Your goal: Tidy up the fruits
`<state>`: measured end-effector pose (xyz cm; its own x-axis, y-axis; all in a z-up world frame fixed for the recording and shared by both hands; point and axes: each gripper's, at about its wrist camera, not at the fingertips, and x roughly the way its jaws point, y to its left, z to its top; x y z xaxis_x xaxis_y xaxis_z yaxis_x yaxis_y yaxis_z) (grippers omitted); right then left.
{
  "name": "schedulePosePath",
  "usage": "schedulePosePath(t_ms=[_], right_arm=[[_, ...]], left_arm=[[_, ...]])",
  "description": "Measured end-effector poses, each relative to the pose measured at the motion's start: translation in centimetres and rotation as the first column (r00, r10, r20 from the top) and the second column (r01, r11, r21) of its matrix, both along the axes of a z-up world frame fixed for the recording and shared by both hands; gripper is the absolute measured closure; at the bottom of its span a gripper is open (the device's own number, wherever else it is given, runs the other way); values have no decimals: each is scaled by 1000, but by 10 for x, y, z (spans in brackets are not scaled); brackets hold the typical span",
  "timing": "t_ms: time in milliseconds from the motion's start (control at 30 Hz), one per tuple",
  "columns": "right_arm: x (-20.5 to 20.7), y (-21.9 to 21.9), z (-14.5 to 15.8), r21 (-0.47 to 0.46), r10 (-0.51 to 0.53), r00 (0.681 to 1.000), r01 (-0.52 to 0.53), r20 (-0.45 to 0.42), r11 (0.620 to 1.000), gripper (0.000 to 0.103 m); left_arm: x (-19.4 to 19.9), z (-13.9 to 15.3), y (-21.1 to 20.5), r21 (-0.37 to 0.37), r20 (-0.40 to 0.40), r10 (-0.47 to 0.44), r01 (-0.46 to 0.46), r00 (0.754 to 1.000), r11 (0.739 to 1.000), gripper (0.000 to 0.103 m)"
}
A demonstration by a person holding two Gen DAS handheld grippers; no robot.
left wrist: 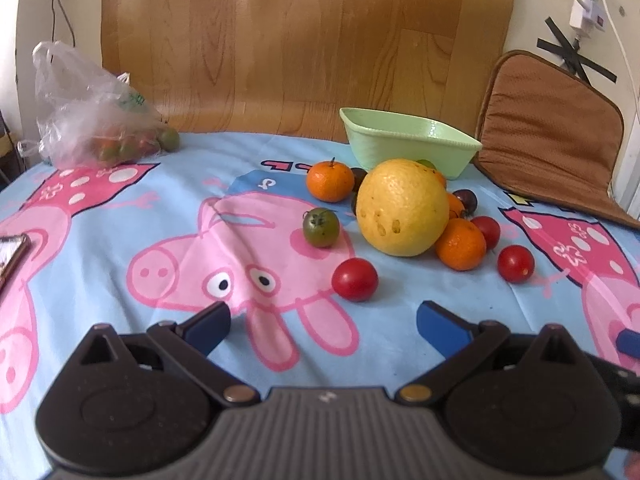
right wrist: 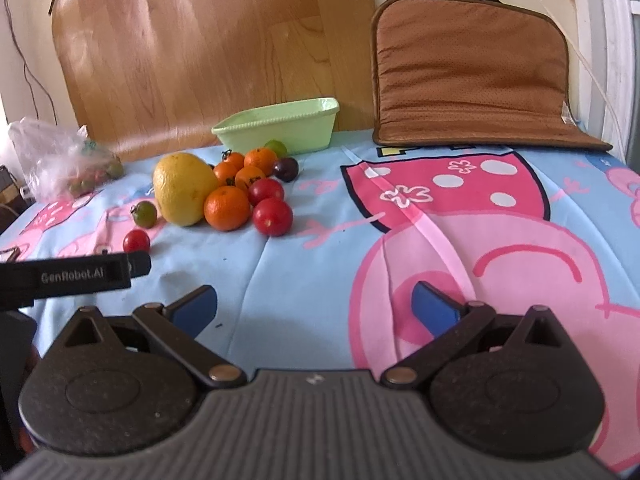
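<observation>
A large yellow citrus (left wrist: 402, 208) (right wrist: 185, 189) lies on the cartoon-print cloth among several oranges (left wrist: 330, 181) (right wrist: 227, 208), red tomatoes (left wrist: 355, 279) (right wrist: 272, 217), a green tomato (left wrist: 321, 227) (right wrist: 144, 213) and a dark plum (right wrist: 285, 169). An empty pale green bowl (left wrist: 384, 142) (right wrist: 280, 126) stands just behind the pile. My left gripper (left wrist: 323, 326) is open, low over the cloth, short of the nearest red tomato. My right gripper (right wrist: 315, 307) is open with nothing between its fingers, to the right of the fruit; the left gripper's body (right wrist: 76, 274) shows at its left.
A clear plastic bag (left wrist: 86, 120) (right wrist: 60, 158) with small tomatoes sits at the back left. A brown cushion (left wrist: 552, 136) (right wrist: 472, 76) leans against the wall at the back right. A wooden board (left wrist: 304, 44) stands behind the table. A phone edge (left wrist: 12, 254) lies far left.
</observation>
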<state>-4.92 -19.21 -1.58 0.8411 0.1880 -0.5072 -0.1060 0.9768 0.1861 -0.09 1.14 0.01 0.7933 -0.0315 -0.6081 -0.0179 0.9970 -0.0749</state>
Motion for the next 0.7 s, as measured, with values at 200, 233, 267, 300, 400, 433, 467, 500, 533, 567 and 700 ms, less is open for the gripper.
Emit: schedulePosePath(t_ms=[200,233,267,300,400,433,467,500,533,567,700], right_arm=[[-1,-5,1,23,27,1000,-27,1,999,0],[-1,-3,1,13,29,1000,-29,-1,999,0],[-2,-2,2,2,34,999,-34,-3,999,0],[-2,-2,2,-3,38,999,-38,-3,999,0],[-2,-5,3,12,56,998,-56,2,998,0],[-2,-6,3,12,62,998,-62,3,998,0],[-3,-7,3,7,71,997,-71,7,997,0],[-4,-7,4,-4,79,997,-79,14,997,0],[-3,-6,5,-15,88,996,-87,20,996,0],[-4,-4,6,-28,100,995,-99,29,995,0],[-3,2,9,-63,140,989,-137,52,989,0]], left_arm=[[-4,0,12,32,-26,-38,39,999,999,0],[-6,0,14,39,-28,-45,46,999,998,0],[-8,0,15,54,-31,-46,47,998,997,0],[-10,0,17,69,-32,-48,50,998,996,0],[-19,1,22,82,-13,-82,82,997,993,0],[-22,2,26,71,0,-93,93,996,993,0],[-25,3,29,56,13,-105,104,994,993,0],[-26,4,32,46,22,-114,113,993,993,0],[-26,5,34,40,28,-121,120,992,992,2],[-26,5,35,35,33,-127,126,991,991,4],[-21,4,39,-9,14,-137,137,991,991,10]])
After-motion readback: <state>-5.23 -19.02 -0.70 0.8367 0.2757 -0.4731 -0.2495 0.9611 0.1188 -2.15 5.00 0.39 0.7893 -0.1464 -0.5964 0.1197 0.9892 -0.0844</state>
